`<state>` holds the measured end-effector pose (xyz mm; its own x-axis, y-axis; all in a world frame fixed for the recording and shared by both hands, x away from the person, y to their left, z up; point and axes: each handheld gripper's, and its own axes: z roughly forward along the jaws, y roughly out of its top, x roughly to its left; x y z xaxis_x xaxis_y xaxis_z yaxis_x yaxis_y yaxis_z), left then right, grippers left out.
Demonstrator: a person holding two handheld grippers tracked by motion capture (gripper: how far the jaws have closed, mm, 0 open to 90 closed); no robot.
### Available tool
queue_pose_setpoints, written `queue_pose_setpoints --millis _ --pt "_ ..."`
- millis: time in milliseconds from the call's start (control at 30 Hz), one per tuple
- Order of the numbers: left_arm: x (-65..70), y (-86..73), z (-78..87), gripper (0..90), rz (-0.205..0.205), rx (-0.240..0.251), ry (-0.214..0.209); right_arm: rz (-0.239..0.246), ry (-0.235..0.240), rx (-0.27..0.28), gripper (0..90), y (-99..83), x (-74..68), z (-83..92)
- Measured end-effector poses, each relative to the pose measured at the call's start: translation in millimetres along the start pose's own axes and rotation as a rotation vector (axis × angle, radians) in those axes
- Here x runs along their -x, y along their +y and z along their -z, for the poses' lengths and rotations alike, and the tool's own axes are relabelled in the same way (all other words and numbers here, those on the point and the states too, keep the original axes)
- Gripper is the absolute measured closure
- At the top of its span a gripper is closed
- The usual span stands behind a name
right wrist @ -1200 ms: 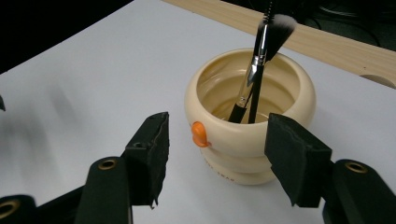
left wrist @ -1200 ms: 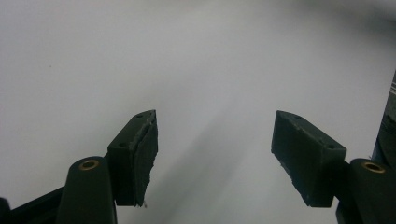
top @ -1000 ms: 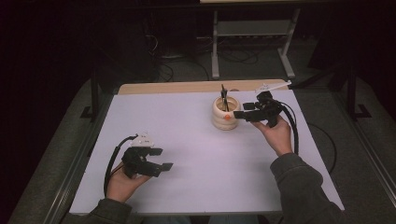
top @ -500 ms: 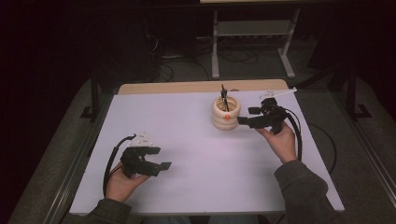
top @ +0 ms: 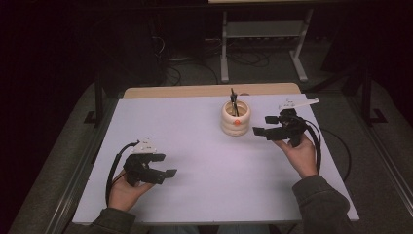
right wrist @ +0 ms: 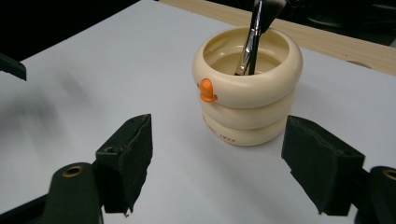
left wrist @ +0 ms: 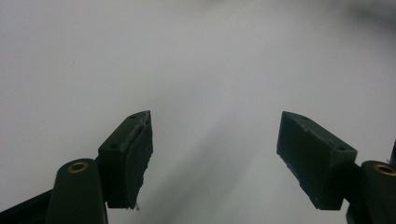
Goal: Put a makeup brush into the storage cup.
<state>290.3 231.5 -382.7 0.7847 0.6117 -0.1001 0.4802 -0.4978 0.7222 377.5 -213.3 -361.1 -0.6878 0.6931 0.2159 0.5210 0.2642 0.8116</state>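
High view: white worktop (top: 204, 146); cream ringed cup (top: 235, 118) stands upright at about 1 o'clock from centre, a dark brush (top: 233, 100) leaning inside it, handle end down. Right gripper (top: 263, 131) is held level just at the cup's 3 o'clock, apart from it, jaws aimed at its side; likely lined up to approach cup or brush. Left gripper (top: 168, 173) rests low at 7 o'clock, well apart from the cup, seemingly parked out of the way. Left gripper view: left gripper (left wrist: 215, 154) jaws stand wide apart over bare worktop, nothing between them. Right gripper view: right gripper (right wrist: 217, 158) jaws spread wide, empty; cup (right wrist: 247, 88) sits ahead at 12 o'clock, framed between them, orange knob (right wrist: 205, 90) on its near-left wall. Brush (right wrist: 254, 35) tilts toward 1 o'clock, ferrule resting against the cup's inner wall, which keeps it propped. Spread looks about wide enough for the cup body; a brush grab would need a higher approach.
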Motion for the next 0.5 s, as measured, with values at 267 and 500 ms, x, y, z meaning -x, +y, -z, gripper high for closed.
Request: queue_pose_setpoints --millis 267,500 --pt "-0.2 -0.7 0.2 26.3 0.006 0.01 0.004 0.02 0.014 0.011 23.1 -13.7 -9.1 3.8" --pt "-1.8 -3.4 0.5 25.2 0.012 0.009 0.006 0.021 0.022 -0.001 22.5 -25.2 -13.6 3.6"
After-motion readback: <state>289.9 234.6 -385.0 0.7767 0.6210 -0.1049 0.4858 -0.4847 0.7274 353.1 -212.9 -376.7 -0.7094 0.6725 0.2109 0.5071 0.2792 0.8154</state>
